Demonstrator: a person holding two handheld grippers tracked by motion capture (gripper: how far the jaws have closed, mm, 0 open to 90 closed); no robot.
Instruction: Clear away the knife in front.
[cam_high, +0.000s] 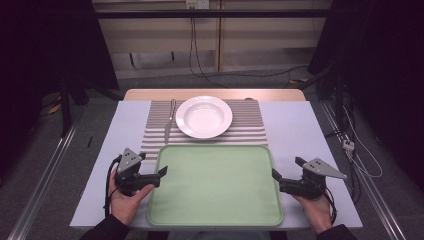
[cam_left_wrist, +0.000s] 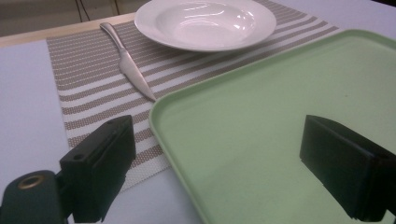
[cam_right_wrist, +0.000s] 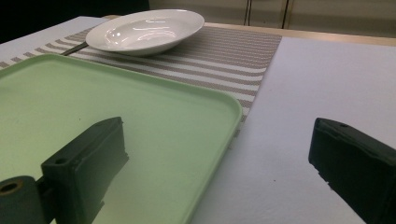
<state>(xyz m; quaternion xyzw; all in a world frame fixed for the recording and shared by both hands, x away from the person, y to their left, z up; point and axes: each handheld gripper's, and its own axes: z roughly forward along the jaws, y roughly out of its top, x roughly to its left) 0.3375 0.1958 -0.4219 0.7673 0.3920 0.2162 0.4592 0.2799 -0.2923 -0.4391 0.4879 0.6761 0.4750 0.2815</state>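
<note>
The left hand-held gripper stands wide open astride the left rim of the green tray, holding nothing. The right hand-held gripper gapes equally wide at the right rim, also holding nothing. The tray is smooth, matte, rectangular with rounded corners, lying flat at the surface's near edge, its long axis left to right.

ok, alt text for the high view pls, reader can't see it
A person holds the left gripper and right gripper, both open, at either side edge of an empty green tray on a pale table. Behind the tray, a striped placemat carries a white plate with a knife lying to its left.
</note>
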